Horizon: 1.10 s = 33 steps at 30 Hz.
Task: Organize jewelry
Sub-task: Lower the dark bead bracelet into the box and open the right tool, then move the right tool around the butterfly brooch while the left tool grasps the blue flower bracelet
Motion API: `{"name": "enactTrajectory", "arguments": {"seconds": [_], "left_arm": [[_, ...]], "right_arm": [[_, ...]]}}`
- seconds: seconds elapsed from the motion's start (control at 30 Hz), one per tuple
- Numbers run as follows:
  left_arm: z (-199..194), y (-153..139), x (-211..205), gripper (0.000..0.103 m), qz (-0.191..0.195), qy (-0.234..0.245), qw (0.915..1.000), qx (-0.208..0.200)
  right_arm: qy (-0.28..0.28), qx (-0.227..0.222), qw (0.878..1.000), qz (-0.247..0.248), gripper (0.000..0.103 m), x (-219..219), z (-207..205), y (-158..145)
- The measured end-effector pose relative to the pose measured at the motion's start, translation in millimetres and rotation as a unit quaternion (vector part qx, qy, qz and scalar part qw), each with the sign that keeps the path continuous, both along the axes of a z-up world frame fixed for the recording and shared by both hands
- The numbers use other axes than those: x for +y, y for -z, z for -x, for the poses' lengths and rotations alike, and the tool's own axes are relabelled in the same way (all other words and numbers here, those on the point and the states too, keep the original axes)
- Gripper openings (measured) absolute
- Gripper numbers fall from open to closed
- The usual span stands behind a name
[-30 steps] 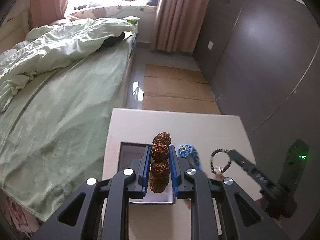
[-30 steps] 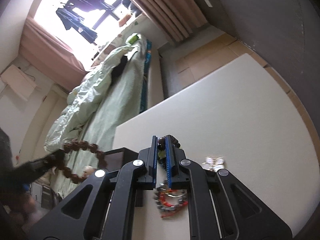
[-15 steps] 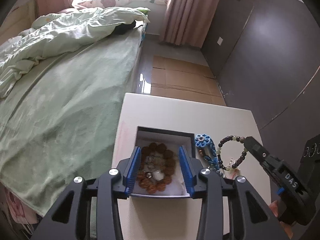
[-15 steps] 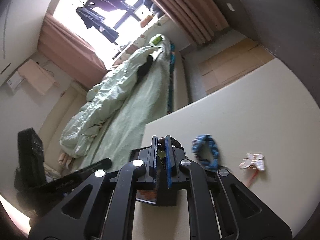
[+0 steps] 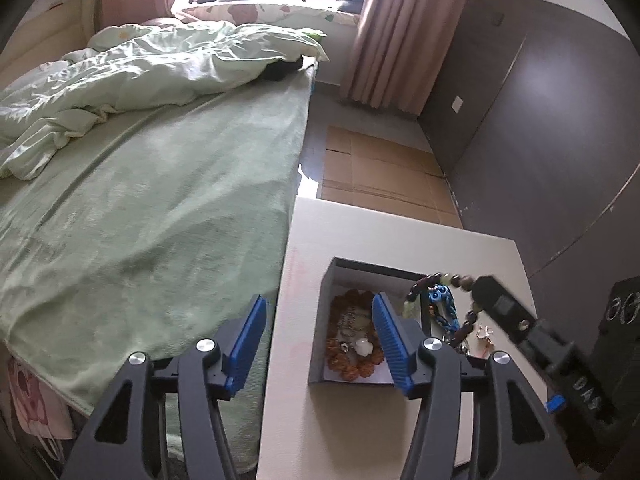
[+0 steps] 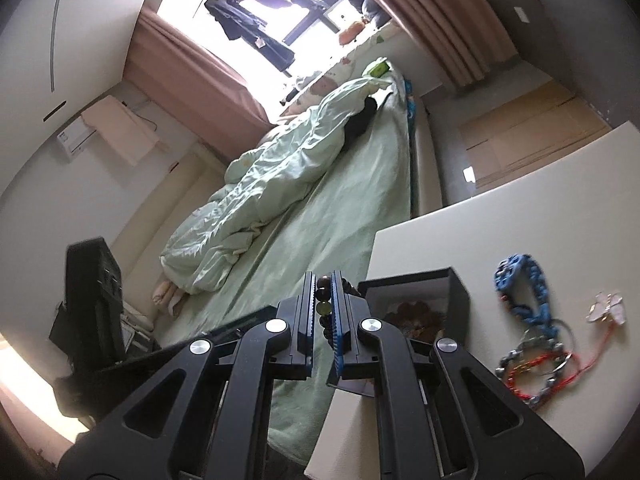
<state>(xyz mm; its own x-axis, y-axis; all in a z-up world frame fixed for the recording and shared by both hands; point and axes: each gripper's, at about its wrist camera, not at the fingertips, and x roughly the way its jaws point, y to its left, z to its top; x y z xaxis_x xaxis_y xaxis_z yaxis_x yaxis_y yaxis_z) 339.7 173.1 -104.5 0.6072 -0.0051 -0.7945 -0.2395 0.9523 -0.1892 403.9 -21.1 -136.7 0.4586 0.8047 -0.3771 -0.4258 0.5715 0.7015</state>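
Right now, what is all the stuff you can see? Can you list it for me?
Box: one, dark grey, open, on the white table.
Brown bead bracelet: one, in the box.
Dark bead bracelet: one, pinched in the right hand-held gripper.
Blue bracelet: one, on the table beside the box.
Red cord bracelet: one, near the blue one.
Pale charm: one, on a red cord.
Bed: one, green sheet, beside the table.
Quilt: one, pale green, crumpled.
Curtains: pink, by the window.
Cardboard: brown, on the floor.
Left hand-held gripper: jaws opening, nothing between them.
Right hand-held gripper: shut.
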Motion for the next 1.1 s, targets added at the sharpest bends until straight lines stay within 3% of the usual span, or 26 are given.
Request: {"name": "enactTrajectory", "arguments": {"seconds": [0.23,0.3,0.33,0.37,0.4,0.7,1.1], "left_arm": [[6.9,-4.6,2.3,0.062,-0.005,-0.002,1.0,-0.001],[8.1,-6.0,2.5,0.064,-0.006,-0.004,1.0,-0.001],[8.8,-7.3,2.4,0.066,-0.005,-0.004,1.0,-0.003],[9.5,-9.4,2.7,0.067,-0.004,-0.006,1.0,-0.006],[10.1,-11.1,2.2,0.069,-0.005,-0.008,0.9999,-0.008],[9.8,-17.5,-16.3,0.069,0.003,0.006,0.9998,-0.017],[-7.0,-3.4,-66.0,0.067,0.031,0.049,0.9982,-0.016]], "right_arm": [[-0.031,0.015,0.999,0.021,0.009,23.9,-5.1,10.9],[-0.035,0.026,0.999,0.033,0.025,26.0,-6.5,14.1],[-0.035,0.03,0.998,0.031,0.041,24.8,-7.3,14.5],[-0.02,0.027,0.999,0.035,0.05,18.8,-7.2,13.8],[-0.014,0.024,0.999,0.034,0.052,12.9,-7.4,13.4],[0.042,0.062,0.997,0.037,0.052,-48.1,-23.9,21.8],[0.089,0.131,0.981,0.116,0.052,-105.6,-46.6,56.0]]}}
